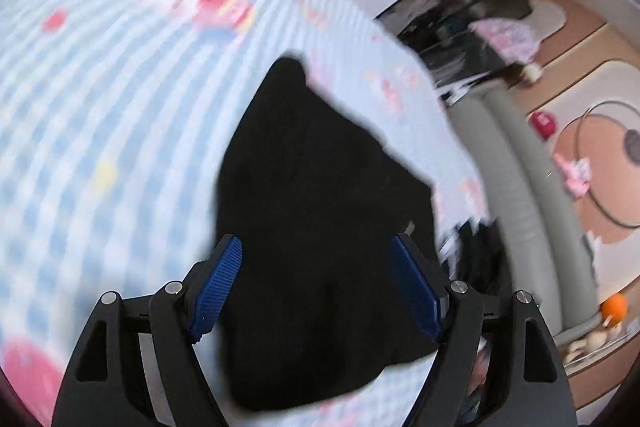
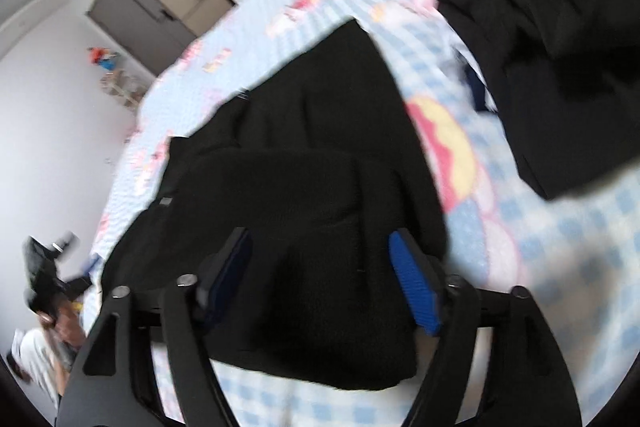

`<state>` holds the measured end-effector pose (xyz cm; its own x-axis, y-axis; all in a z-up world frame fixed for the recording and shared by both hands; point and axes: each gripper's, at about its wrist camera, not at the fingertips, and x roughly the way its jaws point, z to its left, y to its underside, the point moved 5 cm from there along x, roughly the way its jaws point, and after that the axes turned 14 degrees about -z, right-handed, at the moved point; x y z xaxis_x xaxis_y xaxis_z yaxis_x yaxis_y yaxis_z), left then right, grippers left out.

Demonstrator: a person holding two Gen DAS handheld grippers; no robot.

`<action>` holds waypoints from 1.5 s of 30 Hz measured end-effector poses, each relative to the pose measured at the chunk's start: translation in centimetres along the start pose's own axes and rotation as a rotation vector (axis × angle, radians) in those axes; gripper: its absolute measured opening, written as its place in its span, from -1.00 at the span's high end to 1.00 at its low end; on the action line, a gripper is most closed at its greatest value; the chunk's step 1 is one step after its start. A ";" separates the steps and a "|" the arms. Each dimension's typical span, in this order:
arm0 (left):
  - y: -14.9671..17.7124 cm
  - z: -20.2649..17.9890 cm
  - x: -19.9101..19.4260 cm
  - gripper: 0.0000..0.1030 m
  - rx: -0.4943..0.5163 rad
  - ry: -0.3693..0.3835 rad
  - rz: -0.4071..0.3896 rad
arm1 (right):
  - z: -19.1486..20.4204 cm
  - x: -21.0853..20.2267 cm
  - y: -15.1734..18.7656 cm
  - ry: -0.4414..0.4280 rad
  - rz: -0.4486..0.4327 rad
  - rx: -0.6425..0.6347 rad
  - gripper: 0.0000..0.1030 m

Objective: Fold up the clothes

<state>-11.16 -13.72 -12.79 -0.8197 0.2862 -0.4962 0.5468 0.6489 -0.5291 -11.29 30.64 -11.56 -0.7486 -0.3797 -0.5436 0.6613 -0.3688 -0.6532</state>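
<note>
Black garment (image 2: pixel 304 211) lies partly folded on the bed, upper layer doubled over the lower one; small tag shows at its left edge. In the left wrist view the same black garment (image 1: pixel 320 227) runs up from between the fingers to a pointed end.

Second pile of black clothes (image 2: pixel 560 67) sits at upper right of the right wrist view, apart from the folded piece, with a strip of bedsheet between them. A bit of dark blue cloth peeks from its left edge.

Left claw (image 1: pixel 316 287) spread wide, blue pads (image 1: pixel 218 291) clear of the fabric, garment below and between the fingers, not gripped. Right claw (image 2: pixel 320 287) also wide, pads either side of the folded layer, not pressing it.

Bedsheet (image 1: pixel 100 107) is blue-and-white check with pink cartoon prints; blurred. Plenty of bare sheet left of the garment in the left wrist view. Bed edge falls off at right there, onto a grey padded rail (image 1: pixel 516 187) and a floor mat (image 1: pixel 600 131) with toys: orange ball (image 1: pixel 615 307), pink item, hoop.

Right wrist view: white walls, grey door (image 2: pixel 140 15), a person's sleeve (image 2: pixel 36 359) at lower left beside the bed edge.
</note>
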 end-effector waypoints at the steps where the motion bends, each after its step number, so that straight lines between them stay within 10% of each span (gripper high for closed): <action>1: 1.3 0.5 -0.2 -0.53 -0.009 -0.002 0.015 | 0.0 0.6 0.2 0.007 0.026 -0.018 -0.73; 5: 5.5 2.0 -0.7 -0.53 -0.014 -0.027 0.040 | -0.1 2.9 1.2 0.087 0.123 -0.102 -0.73; 7: 5.6 1.3 -0.6 -0.21 0.046 -0.047 0.012 | 0.1 3.7 1.6 0.144 0.153 -0.150 -0.64; 10: 4.4 -0.4 -1.1 0.11 0.151 -0.055 -0.036 | 1.7 1.7 1.9 0.045 0.154 -0.145 0.22; 16: 1.1 -3.3 -2.7 0.32 0.229 0.055 -0.069 | 4.1 -6.6 4.2 -0.002 0.110 -0.237 0.58; 21: 3.2 0.7 0.4 0.19 0.156 -0.086 0.070 | -0.9 -6.3 7.1 0.073 0.143 -0.120 0.51; 27: 4.4 3.4 -1.7 -0.11 0.088 -0.164 0.106 | -1.6 -6.1 5.6 0.105 0.101 -0.086 -0.03; 31: 2.7 0.0 -4.1 -0.04 0.189 -0.150 0.010 | -1.3 -8.5 3.1 0.132 0.047 -0.114 -0.14; 36: 1.2 -7.7 -2.7 -0.26 0.326 -0.023 -0.171 | 3.1 -9.3 1.1 0.268 -0.099 -0.444 -0.31; 45: 5.6 -8.7 7.2 -0.41 0.506 -0.145 -0.020 | 10.8 0.0 3.6 -0.046 0.053 -0.438 -0.41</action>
<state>-15.44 -1.87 -13.30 -0.8187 0.1538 -0.5533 0.5743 0.2219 -0.7880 -8.38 20.13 -8.17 -0.7046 -0.4298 -0.5646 0.6089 0.0424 -0.7921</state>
